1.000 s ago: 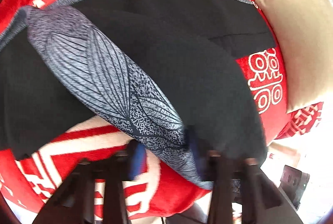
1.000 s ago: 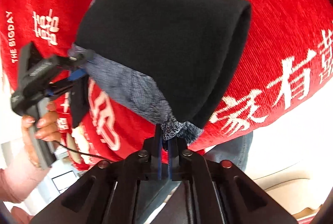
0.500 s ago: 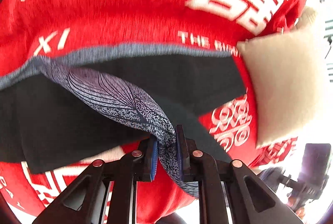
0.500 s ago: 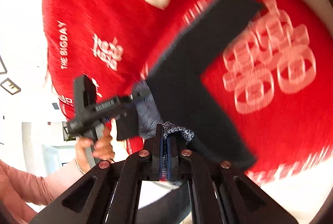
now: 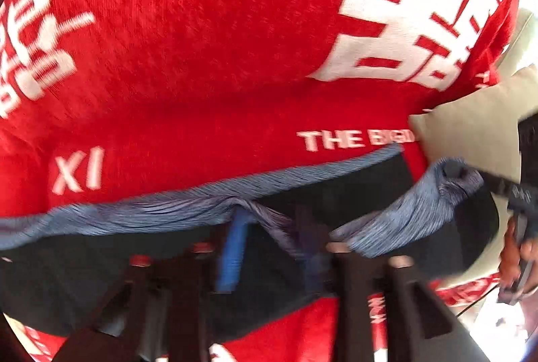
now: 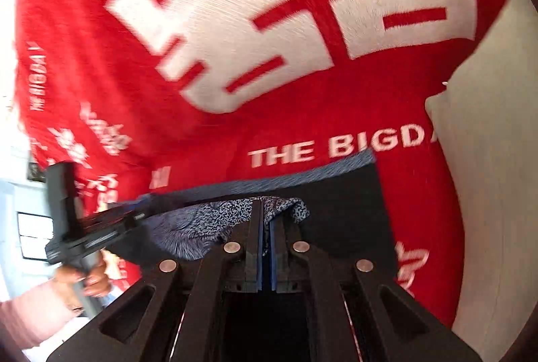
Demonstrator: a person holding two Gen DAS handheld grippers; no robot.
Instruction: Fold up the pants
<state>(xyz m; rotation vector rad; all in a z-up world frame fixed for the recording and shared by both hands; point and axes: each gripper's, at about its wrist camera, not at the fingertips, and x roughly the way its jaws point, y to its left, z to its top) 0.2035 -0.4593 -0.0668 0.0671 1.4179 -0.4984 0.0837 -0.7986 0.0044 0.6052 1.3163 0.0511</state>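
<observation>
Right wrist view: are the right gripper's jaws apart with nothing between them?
No. The right gripper is pinched shut on the speckled grey waistband of the pants.

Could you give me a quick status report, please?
Left gripper jaws opening, pants waistband between. Right gripper shut on pants. Beige cushion alongside.

Left tongs (image 5: 272, 247), seen from their own camera: pointed steeply down, jaws opening, blue pads (image 5: 232, 251) blurred and apart, with a fold of cloth lying between them but not pressed. Right tongs (image 6: 265, 227): also angled steeply down, jaws closed, pads pinching a bunch of patterned fabric at the tips. In the right view, the left hand (image 6: 89, 278) wraps the handle of its tongs at lower left, below a pink sleeve (image 6: 30, 315).
</observation>
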